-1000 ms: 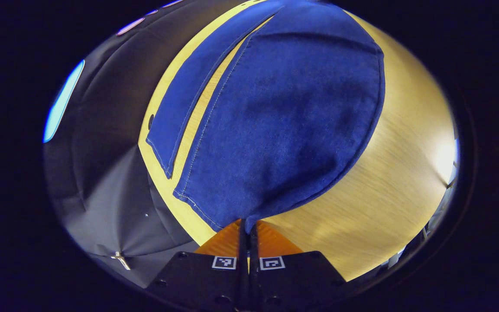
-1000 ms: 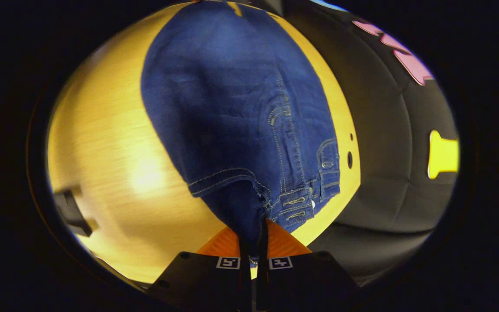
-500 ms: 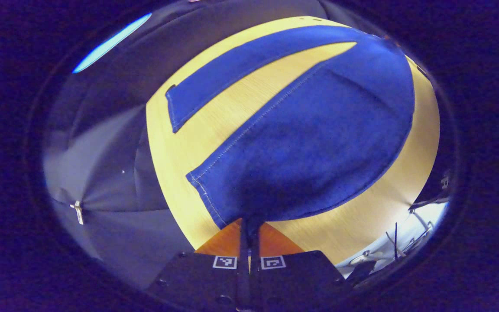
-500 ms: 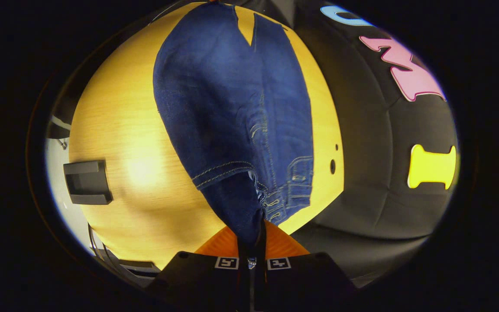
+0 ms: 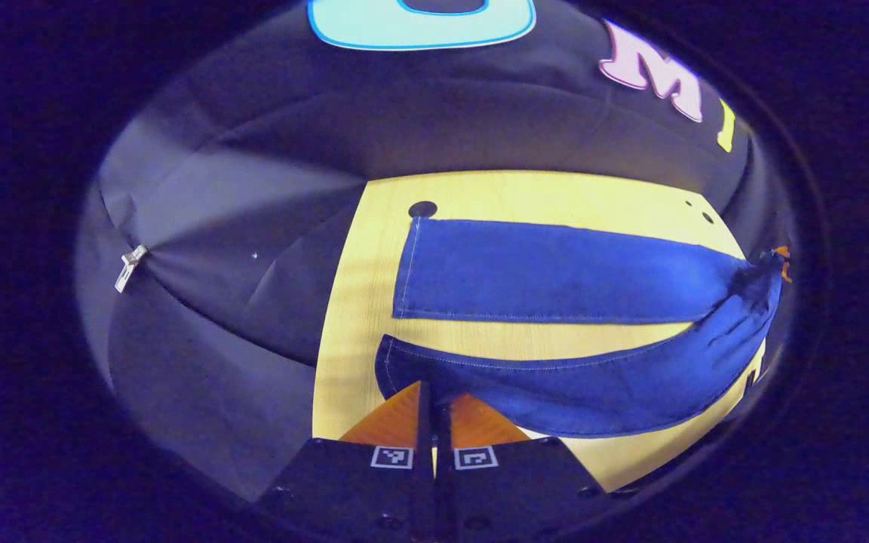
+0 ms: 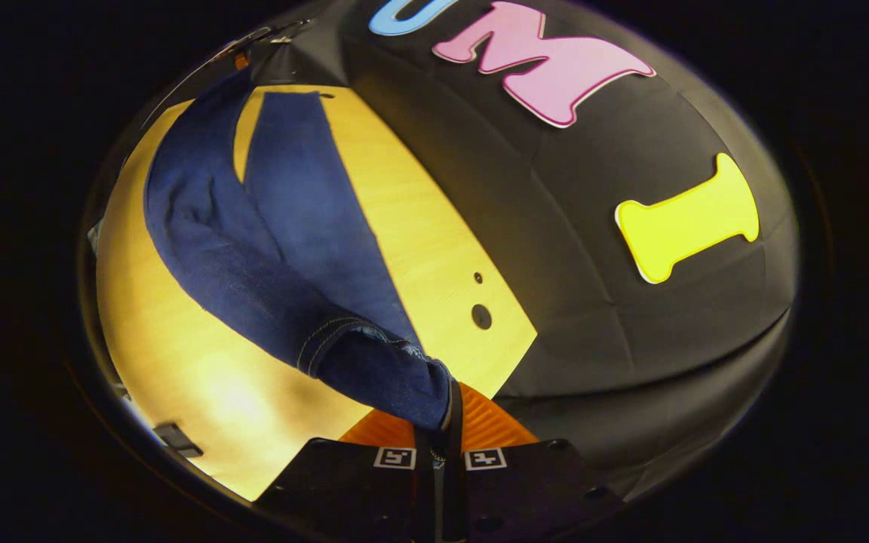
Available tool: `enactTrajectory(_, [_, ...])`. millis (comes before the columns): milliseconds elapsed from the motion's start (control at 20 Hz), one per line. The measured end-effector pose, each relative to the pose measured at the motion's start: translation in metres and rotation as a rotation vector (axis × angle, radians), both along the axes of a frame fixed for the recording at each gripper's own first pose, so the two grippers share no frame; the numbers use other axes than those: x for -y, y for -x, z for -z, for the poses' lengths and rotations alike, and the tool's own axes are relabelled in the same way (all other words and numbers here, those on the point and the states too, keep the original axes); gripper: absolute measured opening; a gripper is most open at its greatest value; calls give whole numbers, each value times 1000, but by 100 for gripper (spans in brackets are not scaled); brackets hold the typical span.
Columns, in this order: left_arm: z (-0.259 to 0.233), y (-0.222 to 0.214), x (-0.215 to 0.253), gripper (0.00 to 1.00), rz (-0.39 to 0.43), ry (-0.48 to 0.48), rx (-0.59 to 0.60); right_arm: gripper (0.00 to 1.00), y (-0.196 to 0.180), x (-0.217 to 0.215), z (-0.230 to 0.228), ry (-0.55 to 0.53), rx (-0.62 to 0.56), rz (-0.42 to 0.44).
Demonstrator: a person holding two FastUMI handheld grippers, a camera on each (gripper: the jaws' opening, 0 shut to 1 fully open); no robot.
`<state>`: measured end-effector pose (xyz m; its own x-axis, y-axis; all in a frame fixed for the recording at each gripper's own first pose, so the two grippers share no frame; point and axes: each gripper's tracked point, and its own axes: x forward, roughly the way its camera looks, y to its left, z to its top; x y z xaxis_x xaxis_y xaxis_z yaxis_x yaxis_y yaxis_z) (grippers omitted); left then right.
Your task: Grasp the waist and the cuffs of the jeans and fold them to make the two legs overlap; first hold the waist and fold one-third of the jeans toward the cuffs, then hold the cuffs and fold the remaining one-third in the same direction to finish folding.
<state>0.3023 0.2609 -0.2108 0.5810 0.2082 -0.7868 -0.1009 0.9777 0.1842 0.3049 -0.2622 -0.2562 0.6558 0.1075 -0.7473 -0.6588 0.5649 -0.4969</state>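
Observation:
The blue jeans (image 5: 555,271) lie lengthwise on the yellow wooden table (image 5: 351,317). In the left gripper view the far leg lies flat. The near leg (image 5: 593,385) is raised off the wood and sags in a curve. My left gripper (image 5: 432,392) is shut on the near leg's cuff. In the right gripper view my right gripper (image 6: 442,411) is shut on the waist of the jeans (image 6: 374,369), which is bunched and lifted. From there the jeans (image 6: 284,219) run away up and to the left, splitting into the two legs.
Black cloth wall (image 5: 253,226) rises just past the table's far and side edges, with a metal clip (image 5: 129,268) on it. Round holes (image 6: 481,316) sit in the tabletop near the edge. A small dark object (image 6: 178,439) shows at the table's near edge.
Both grippers have risen and tipped up toward the wall, keeping their hold. The near side of the jeans has come off the table and hangs between them beside the far leg.

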Motion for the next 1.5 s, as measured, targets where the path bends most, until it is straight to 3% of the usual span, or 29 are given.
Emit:
enactTrajectory(250, [17,-87,-12,5,-71,92,-5,8,-81,16,31,-105,-49,201])
enactTrajectory(450, [49,-145,-17,5,-175,185,-25,8,-133,26,72,-207,-124,392])
enactTrajectory(750, [81,-206,-26,6,-168,65,-49,9,-159,29,133,-279,-238,607])
enactTrajectory(800, [81,-211,-21,6,-160,73,-39,14,-160,28,131,-287,-221,622])
enactTrajectory(850, [80,-213,-20,12,-158,78,-14,23,-163,23,129,-315,-190,627])
enactTrajectory(900, [68,-217,-16,13,-152,90,30,42,-162,18,125,-349,-182,641])
enactTrajectory(1050, [20,-218,-9,98,-114,103,199,100,-154,11,106,-477,-111,708])
enactTrajectory(1250, [-41,-198,0,97,-81,-1,415,100,-147,22,96,-624,36,870])
enactTrajectory(1400, [-82,-167,21,96,-71,-48,556,100,-151,33,101,-648,174,1015])
enactTrajectory(1500, [-99,-142,41,96,-88,-29,636,99,-158,43,110,-660,222,1093])
